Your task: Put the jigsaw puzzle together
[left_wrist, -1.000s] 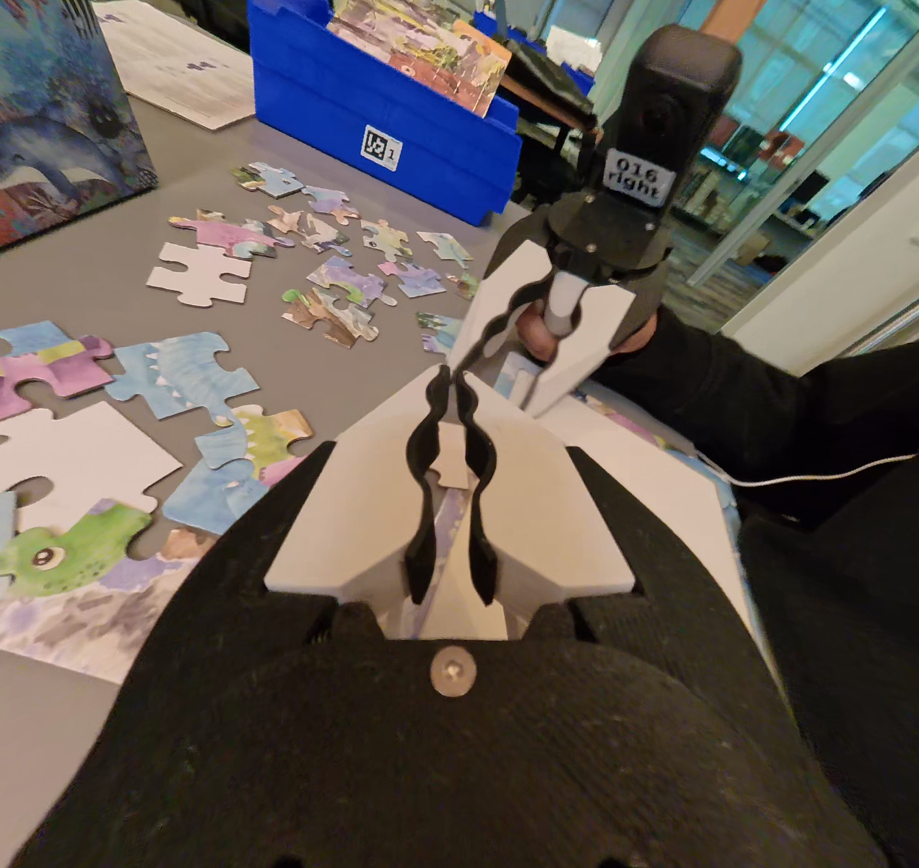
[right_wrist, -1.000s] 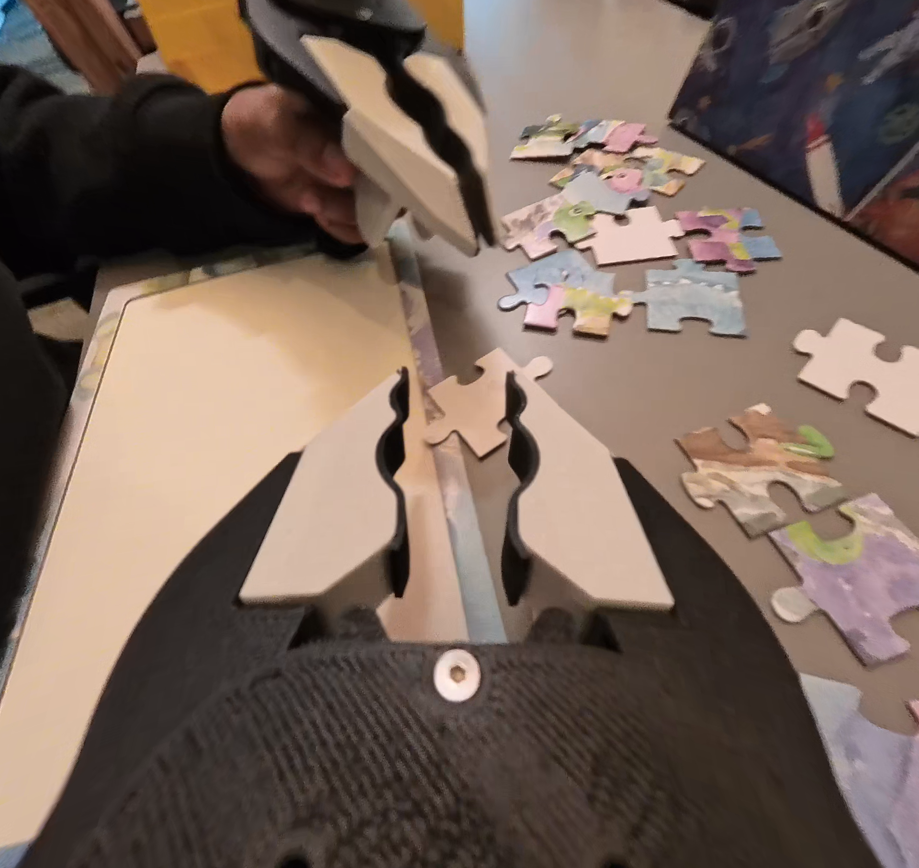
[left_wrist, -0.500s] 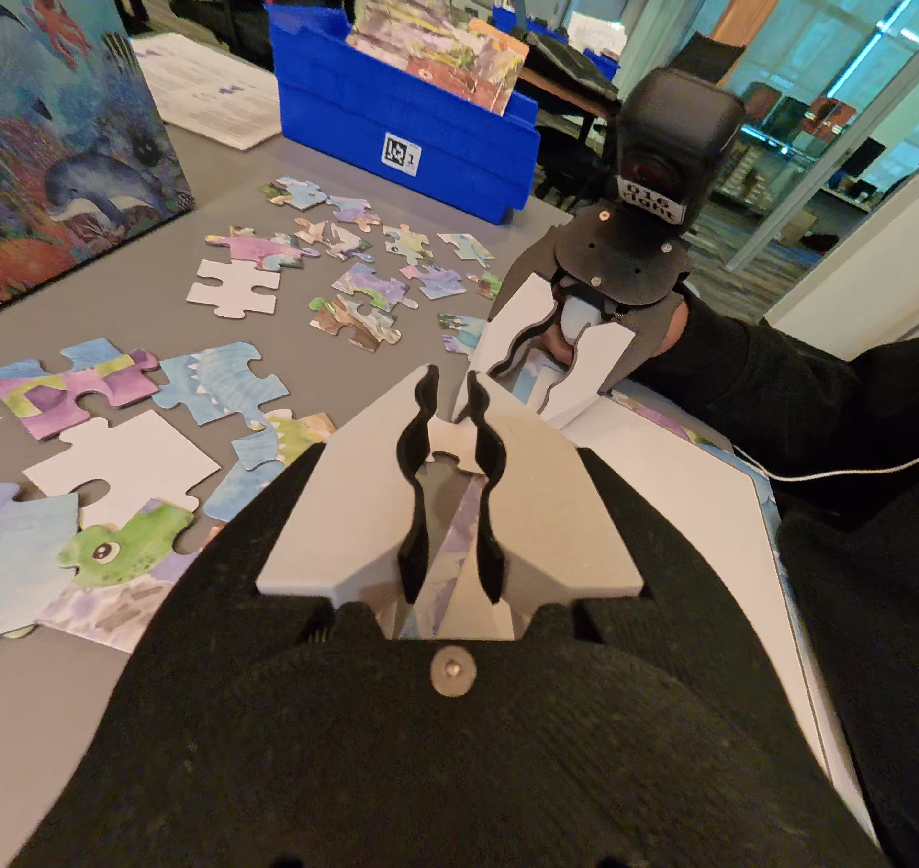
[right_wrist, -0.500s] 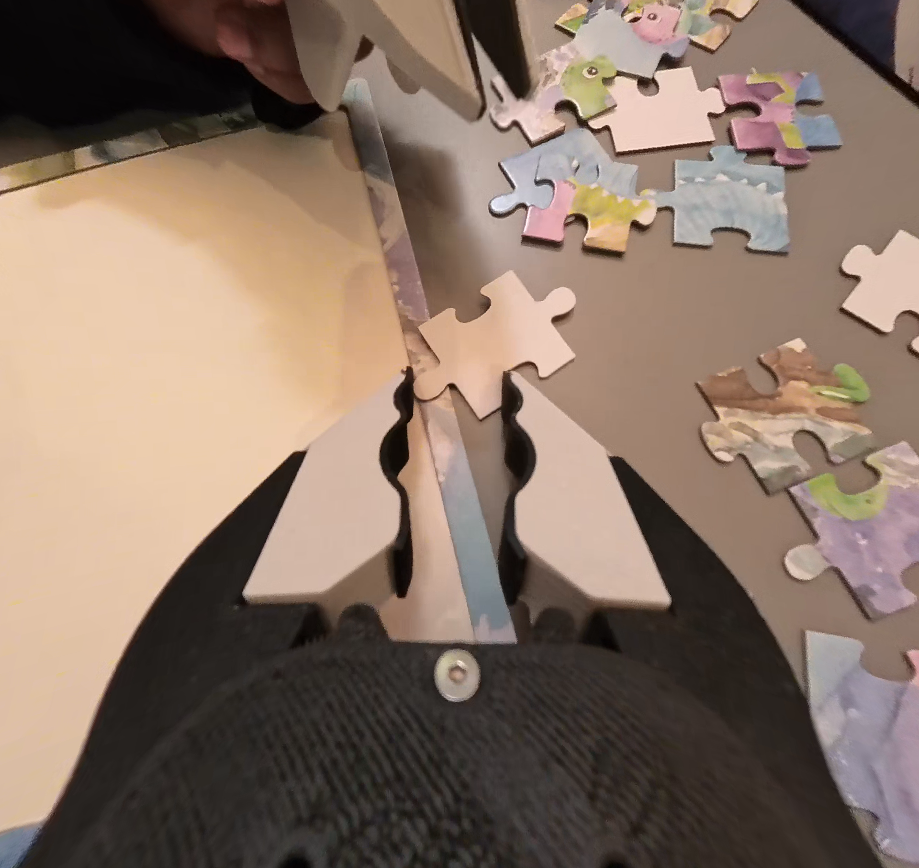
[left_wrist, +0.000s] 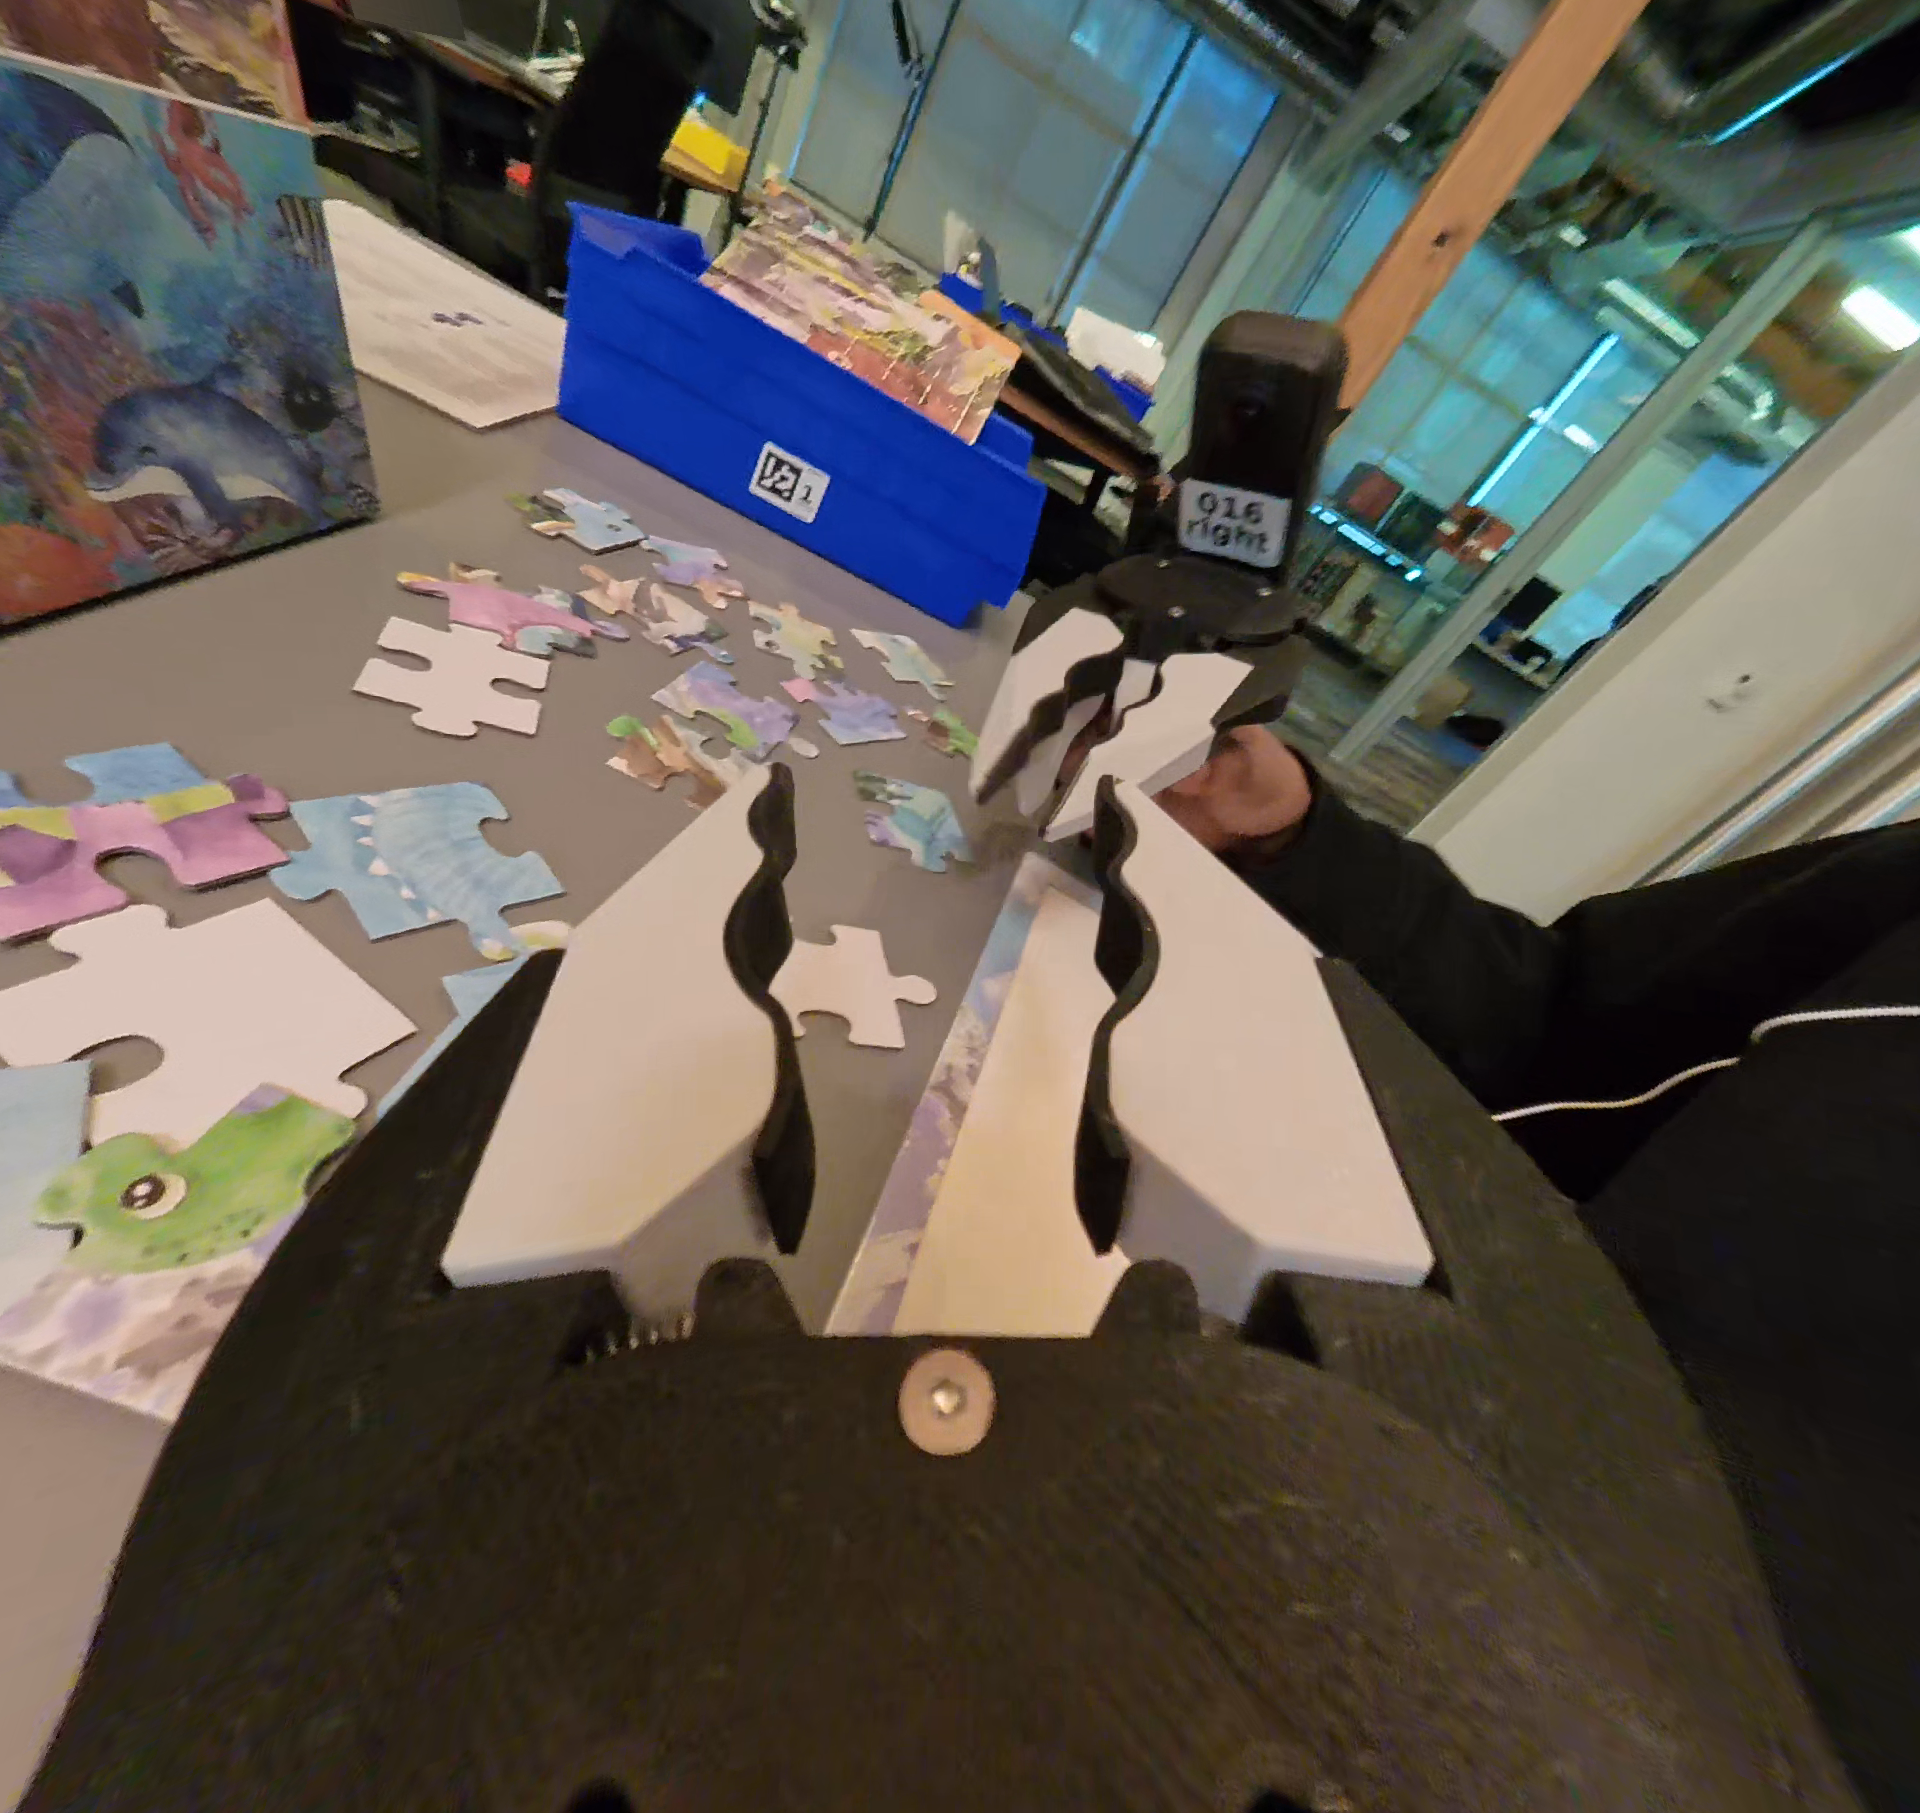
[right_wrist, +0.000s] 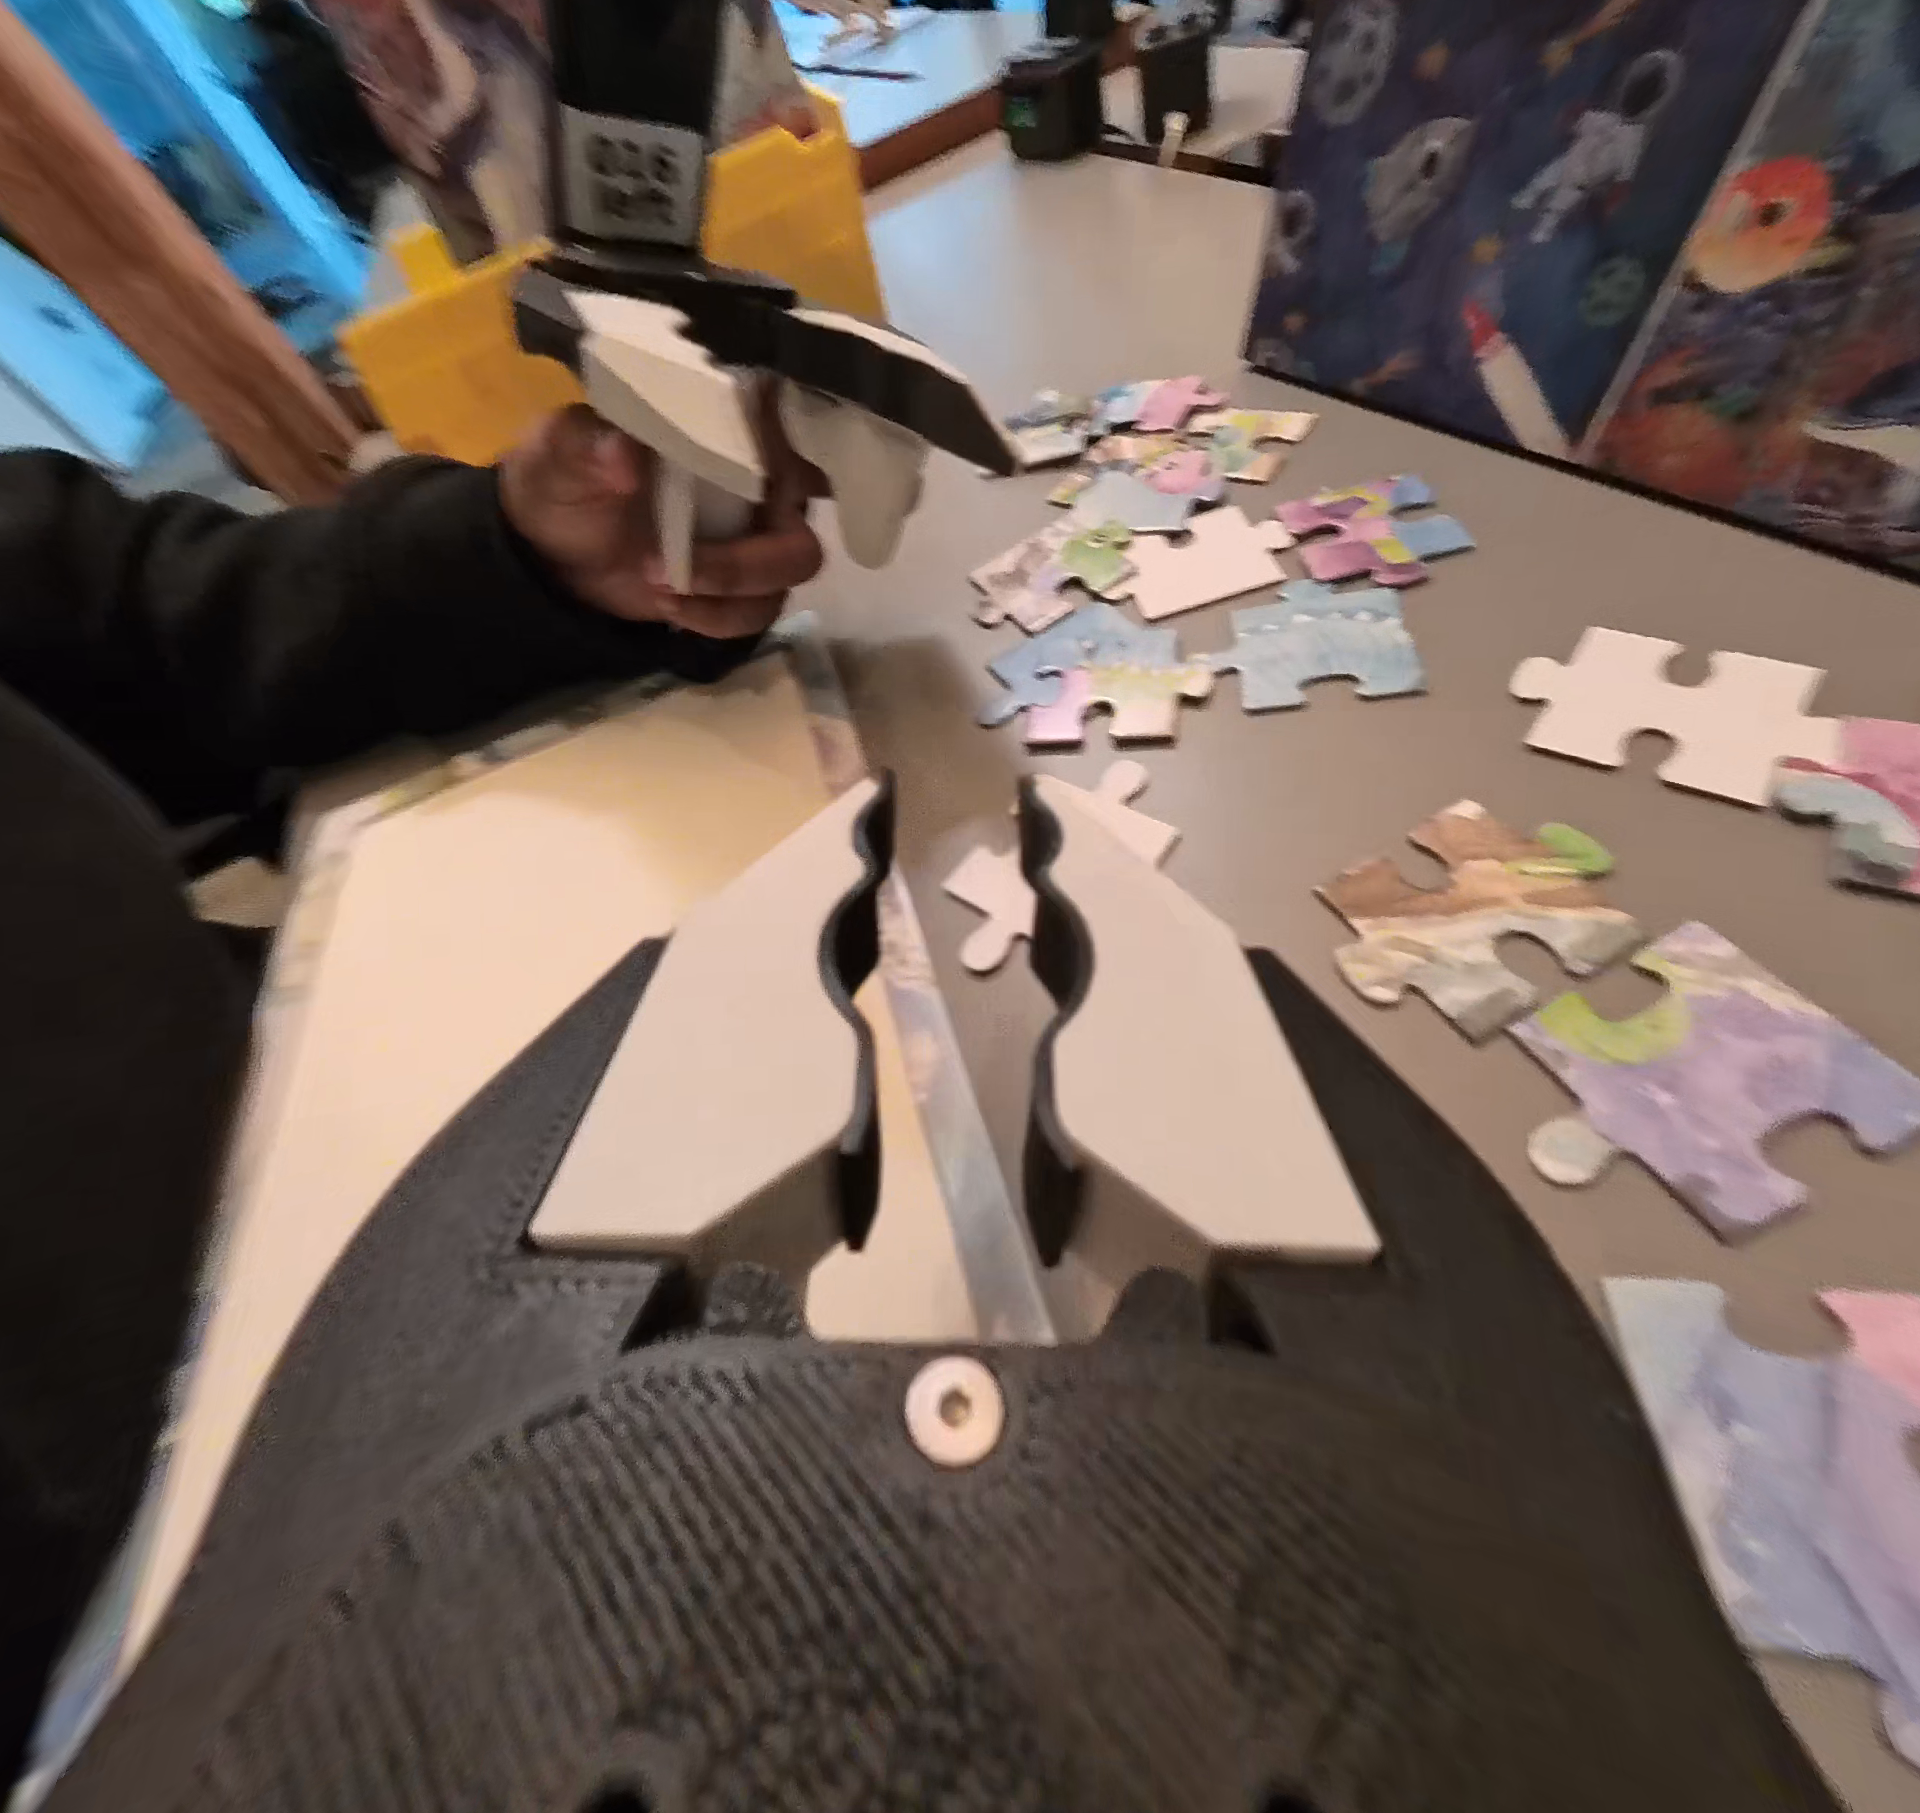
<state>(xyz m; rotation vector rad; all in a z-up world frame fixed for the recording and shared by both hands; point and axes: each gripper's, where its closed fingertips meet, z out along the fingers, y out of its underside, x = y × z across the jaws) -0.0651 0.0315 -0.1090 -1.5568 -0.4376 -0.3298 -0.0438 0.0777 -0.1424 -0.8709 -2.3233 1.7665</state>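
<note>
Both the left gripper (left_wrist: 940, 849) and right gripper (right_wrist: 956, 807) hover empty, jaws apart, above a face-down piece (left_wrist: 852, 989)

Soft indoor light falls from above, with cool blue daylight through the glass walls (left_wrist: 1195, 153); the right wrist view is smeared by motion blur, worst on the far left gripper (right_wrist: 997, 459); straight lines bow toward both frames' edges.
</note>
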